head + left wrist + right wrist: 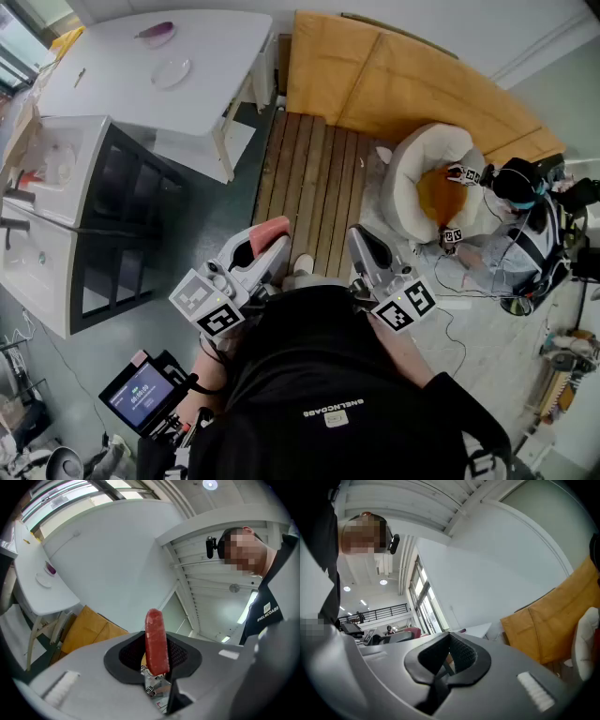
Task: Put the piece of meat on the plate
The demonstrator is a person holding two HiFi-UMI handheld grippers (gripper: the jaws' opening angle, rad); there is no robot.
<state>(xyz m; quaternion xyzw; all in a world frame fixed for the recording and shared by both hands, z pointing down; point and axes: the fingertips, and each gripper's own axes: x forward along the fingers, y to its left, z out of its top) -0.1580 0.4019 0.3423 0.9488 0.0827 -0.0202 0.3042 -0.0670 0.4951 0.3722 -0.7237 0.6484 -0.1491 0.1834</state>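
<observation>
Left gripper [269,236] clamped on low end of piece of meat [156,641], rest poking out past jaws. Guessing light, firm-ish slab, maybe slick, so keep steady squeeze. Right gripper [449,654] closed, empty. Plate [172,72] far left on counter [220,42], well apart.

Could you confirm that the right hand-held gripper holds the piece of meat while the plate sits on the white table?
Not quite: the left hand-held gripper holds the piece of meat, as the left gripper view shows. The plate does sit on the white table.
</observation>
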